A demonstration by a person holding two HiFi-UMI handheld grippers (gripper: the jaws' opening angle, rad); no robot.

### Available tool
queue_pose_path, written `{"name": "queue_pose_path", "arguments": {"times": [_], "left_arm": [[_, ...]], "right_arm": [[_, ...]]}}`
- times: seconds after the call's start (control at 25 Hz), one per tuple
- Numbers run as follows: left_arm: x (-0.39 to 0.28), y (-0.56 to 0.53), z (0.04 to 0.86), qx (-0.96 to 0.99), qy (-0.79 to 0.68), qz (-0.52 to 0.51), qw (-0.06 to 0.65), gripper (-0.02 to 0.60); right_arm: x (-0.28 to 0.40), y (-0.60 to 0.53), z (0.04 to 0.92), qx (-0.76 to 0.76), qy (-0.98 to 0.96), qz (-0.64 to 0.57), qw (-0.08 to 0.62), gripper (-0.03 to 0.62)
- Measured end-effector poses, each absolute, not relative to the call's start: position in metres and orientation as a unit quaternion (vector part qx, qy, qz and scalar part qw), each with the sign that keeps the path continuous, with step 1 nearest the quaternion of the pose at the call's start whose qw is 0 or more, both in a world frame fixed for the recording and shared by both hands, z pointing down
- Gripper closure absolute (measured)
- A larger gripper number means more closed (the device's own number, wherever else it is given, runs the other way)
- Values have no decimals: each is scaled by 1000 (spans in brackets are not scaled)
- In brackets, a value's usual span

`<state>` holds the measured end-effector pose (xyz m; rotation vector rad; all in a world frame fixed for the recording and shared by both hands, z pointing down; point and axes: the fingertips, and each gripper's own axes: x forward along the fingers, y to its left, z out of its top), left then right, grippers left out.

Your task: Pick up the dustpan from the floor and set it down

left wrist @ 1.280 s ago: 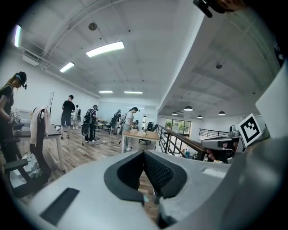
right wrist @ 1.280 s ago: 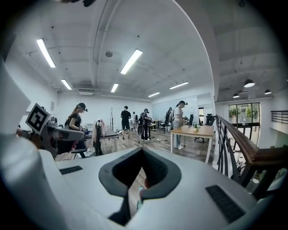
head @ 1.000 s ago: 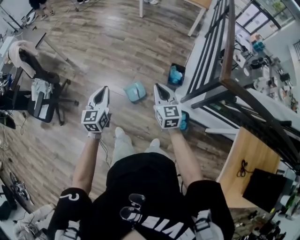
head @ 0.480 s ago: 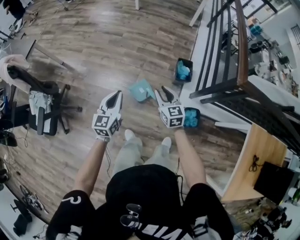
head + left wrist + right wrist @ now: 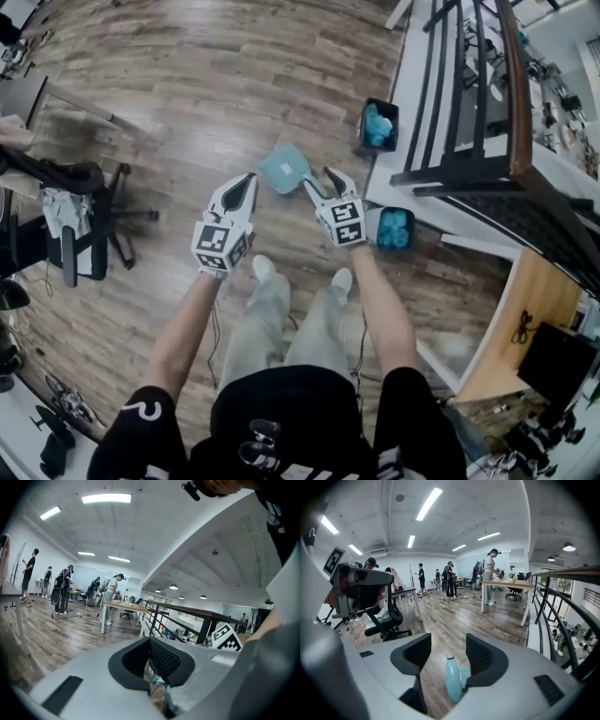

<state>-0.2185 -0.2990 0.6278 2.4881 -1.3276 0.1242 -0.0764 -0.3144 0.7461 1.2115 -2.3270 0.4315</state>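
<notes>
Your right gripper (image 5: pixel 322 180) had just been opening its jaws, which straddled the dustpan (image 5: pixel 283 169) handle without pressing, seemingly readying a grab. The pan lay on the floor (image 5: pixel 187 103), at eleven o'clock from that gripper. Your left gripper (image 5: pixel 249 180) was closed and empty.

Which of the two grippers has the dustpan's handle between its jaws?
The right gripper: its jaws, which have just been opening, stand apart around the teal dustpan handle. The left gripper is shut, holding nothing.

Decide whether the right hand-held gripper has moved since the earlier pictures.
Yes. The right hand-held gripper neared the dustpan; its jaws have just been opening, handle between them.
</notes>
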Motion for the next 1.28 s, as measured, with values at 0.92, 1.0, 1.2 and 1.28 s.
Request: {"name": "queue_pose_path", "arguments": {"times": [0.92, 1.0, 1.2, 1.28], "left_arm": [[-252, -323, 725, 867, -456, 77, 186, 583], [-251, -322, 724, 867, -455, 80, 186, 583], [-252, -321, 713, 868, -456, 85, 178, 583], [-249, -316, 704, 868, -457, 86, 175, 583]], "right_arm": [[-98, -333, 908, 392, -801, 171, 419, 503], [-93, -332, 908, 405, -796, 177, 414, 505], [-83, -327, 893, 436, -782, 202, 398, 505], [-75, -319, 881, 448, -775, 213, 392, 505]]}}
